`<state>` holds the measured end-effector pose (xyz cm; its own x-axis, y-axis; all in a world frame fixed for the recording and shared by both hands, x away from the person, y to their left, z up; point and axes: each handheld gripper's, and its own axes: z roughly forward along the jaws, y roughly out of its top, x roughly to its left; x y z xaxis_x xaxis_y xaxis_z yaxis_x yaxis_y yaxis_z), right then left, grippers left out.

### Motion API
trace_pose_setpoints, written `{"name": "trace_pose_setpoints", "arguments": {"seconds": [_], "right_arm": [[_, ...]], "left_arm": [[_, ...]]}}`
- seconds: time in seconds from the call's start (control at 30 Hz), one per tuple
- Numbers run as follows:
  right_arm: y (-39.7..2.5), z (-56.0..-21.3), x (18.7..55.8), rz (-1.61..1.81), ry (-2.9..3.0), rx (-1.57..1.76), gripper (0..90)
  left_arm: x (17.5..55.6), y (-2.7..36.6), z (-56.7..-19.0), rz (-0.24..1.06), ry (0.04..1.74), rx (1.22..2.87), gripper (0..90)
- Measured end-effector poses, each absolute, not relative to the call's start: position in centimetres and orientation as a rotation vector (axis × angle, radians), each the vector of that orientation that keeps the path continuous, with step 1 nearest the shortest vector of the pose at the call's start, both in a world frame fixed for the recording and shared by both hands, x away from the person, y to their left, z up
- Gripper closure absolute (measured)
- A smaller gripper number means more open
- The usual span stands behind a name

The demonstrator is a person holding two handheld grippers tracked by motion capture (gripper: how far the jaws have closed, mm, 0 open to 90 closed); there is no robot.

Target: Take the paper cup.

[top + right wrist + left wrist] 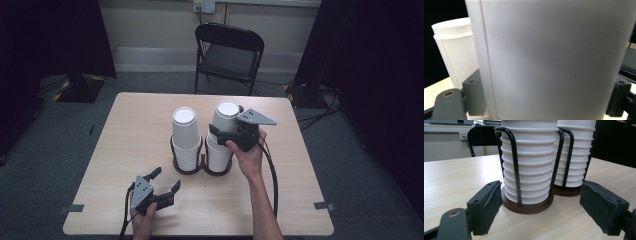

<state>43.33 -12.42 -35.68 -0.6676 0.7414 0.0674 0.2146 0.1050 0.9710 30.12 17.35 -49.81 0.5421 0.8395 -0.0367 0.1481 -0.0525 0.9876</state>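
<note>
Closest to the person's edge of the counter (125,150), the left tool (165,181) rests low over the pale wood-grain top, its jaws spread wide with nothing between them. Its own view looks across the bare laminate at the two stacks of cups, the padded fingers (489,205) standing well apart on either side of the nearer holder's dark round base (529,206).

A little farther in, mid-counter, two stacks of white paper cups sit upside down and side by side in a black wire holder (176,150) with brown bases that touch. The left stack (185,132) is free. The right tool (220,134) is closed around the top cup (225,117) of the right stack (218,155), a jaw pressed on each flank; in the right gripper view that cup's plain white wall (554,60) is up close, with a seam down it and the neighbouring stack (455,50) behind. I can read no print or logo on any cup.

Past the counter, grey carpet (50,135) runs to a black folding chair (227,52) against a cream wall, a wall socket (204,6) above it. Black curtains (370,65) hang at both sides, cables trailing on the floor by the right one. Strips of grey tape (324,205) mark the carpet near the counter's front corners.
</note>
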Motion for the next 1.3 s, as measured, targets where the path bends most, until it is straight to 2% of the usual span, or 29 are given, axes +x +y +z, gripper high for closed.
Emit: {"name": "trace_pose_setpoints", "arguments": {"seconds": [0.3, 0.4, 1.3], "right_arm": [[-12.4, -34.1, 43.2, 1.607, 1.916, 0.902, 14.7], [-12.5, -33.8, 43.2, 1.6, 1.919, 0.905, 14.7], [-13.6, -31.4, 42.6, 1.718, 1.822, 0.881, 14.8]], "left_arm": [[30.1, 17.3, -49.8, 0.701, 0.876, 1.546, 17.8], [30.1, 17.3, -49.8, 0.703, 0.874, 1.549, 21.3], [30.2, 17.2, -49.8, 0.694, 0.863, 1.563, 19.5]]}}
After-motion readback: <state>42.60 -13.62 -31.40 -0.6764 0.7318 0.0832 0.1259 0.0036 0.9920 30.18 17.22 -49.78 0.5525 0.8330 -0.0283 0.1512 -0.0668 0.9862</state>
